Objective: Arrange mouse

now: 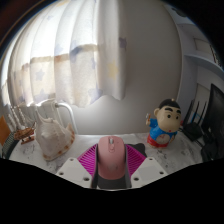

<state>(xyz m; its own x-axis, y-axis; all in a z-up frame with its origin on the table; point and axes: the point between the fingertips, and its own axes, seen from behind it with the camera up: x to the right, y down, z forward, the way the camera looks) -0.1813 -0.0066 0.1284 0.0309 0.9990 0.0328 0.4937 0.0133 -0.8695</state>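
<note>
A pink computer mouse (112,158) sits between my two fingers, its nose pointing away from me toward the window. My gripper (112,165) is shut on the mouse, with the magenta pads (92,158) pressed against both of its sides. The mouse is lifted above the white table (75,150). Its rear part is hidden behind the gripper body.
A cartoon boy figurine (164,124) in a red shirt stands ahead to the right. A clear glass jug (53,126) and small bottles (17,128) stand to the left. Curtains (80,50) cover the window behind. A dark monitor (214,110) is at the far right.
</note>
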